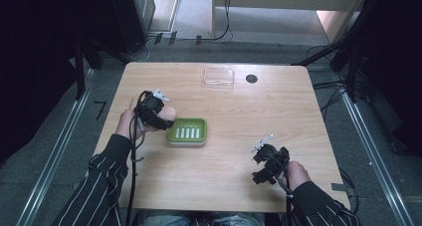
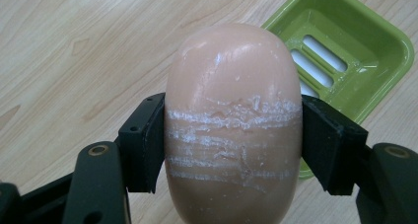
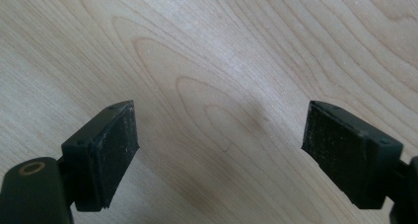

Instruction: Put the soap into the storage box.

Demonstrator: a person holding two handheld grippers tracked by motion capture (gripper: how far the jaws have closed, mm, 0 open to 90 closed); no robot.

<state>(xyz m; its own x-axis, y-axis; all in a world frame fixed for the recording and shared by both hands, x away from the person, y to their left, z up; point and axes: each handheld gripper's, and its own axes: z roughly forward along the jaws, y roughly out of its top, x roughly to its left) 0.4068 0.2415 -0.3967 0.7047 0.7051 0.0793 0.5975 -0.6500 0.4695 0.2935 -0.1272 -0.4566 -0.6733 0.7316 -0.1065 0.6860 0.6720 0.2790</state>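
2 fingers pinch soap mid-body | L gripper | beside dish

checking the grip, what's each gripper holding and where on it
Left gripper clamps the pink soap bar across its sides, near mid-length. Right gripper holds nothing.

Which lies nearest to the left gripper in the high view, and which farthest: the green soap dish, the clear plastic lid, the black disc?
1. Green soap dish, just right of the left gripper.
2. Clear plastic lid, toward the far edge.
3. Black disc, right of the lid.
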